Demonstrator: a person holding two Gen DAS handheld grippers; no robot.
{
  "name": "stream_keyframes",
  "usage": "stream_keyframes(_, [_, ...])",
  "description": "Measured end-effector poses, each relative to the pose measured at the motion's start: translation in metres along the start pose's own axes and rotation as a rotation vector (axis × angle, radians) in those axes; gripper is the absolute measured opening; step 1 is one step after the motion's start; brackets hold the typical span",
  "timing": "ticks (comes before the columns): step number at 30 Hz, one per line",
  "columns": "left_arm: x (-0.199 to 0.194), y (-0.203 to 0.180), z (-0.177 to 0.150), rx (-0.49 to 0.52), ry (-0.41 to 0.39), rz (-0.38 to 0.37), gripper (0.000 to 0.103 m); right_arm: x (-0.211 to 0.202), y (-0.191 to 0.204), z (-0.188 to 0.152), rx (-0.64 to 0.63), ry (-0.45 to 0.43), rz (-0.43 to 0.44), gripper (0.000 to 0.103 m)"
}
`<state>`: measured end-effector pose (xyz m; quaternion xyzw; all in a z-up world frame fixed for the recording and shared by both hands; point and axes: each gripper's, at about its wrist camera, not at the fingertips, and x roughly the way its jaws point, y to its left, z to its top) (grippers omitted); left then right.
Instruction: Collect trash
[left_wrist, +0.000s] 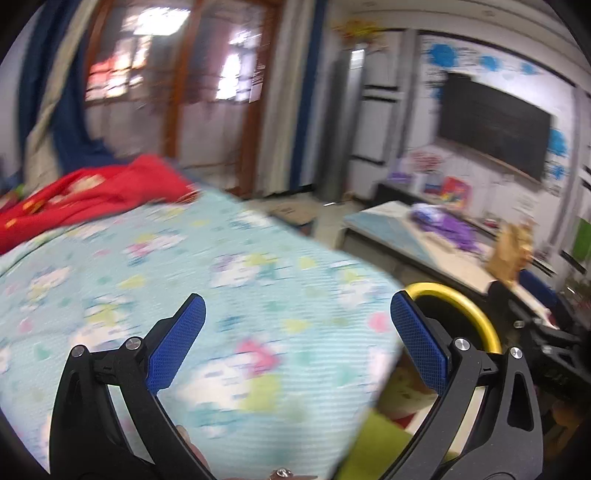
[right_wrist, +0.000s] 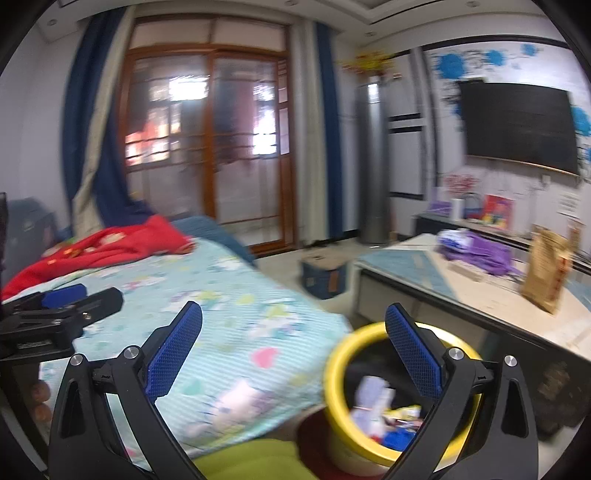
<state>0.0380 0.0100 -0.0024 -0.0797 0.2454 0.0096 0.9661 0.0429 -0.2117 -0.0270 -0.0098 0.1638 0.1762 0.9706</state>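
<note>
yellow bin (right_wrist: 373, 334): black inside, sits just under and ahead of the right gripper (right_wrist: 293, 349); its right finger (right_wrist: 413, 354) hangs over the bin's mouth.
trash (right_wrist: 384, 410): white, yellow and blue wrappers lie in the bin bottom, blurred.
right gripper: blue pads spread wide, nothing between them.
left gripper (left_wrist: 297, 339): pads wide apart too, empty, held over the bed; in the right view it shows low at the left edge (right_wrist: 55, 306).
bed (left_wrist: 184, 266): pale blue sheet with cartoon print, below and ahead of both grippers; bin rim (left_wrist: 461, 299) peeks out behind the left gripper's right finger.
red blanket (right_wrist: 110, 247): bunched at the far left of the bed.
low table (right_wrist: 491, 295): off to the right past the bin, with purple cloth (right_wrist: 480, 249) and a brown bag (right_wrist: 546, 269) on it.
sharpness: both views smeared.
</note>
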Motion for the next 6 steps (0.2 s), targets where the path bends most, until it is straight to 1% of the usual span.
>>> stream_keyframes(2, [-0.003,0.042,0.002,-0.062,0.036,0.096,0.092,0.025,0.043,0.01,-0.035,0.063,0.12,0.097])
stream_keyframes(3, [-0.008,0.072,0.002,-0.095,0.045,0.17,0.092,0.036,0.063,0.014,-0.051,0.094,0.171,0.097])
stream_keyframes(4, [-0.014,0.104,0.001,-0.119,0.05,0.266,0.092,0.051,0.097,0.017,-0.08,0.145,0.246,0.097])
stream_keyframes(6, [-0.024,0.169,-0.004,-0.163,0.108,0.486,0.092,0.079,0.167,0.015,-0.147,0.273,0.399,0.097])
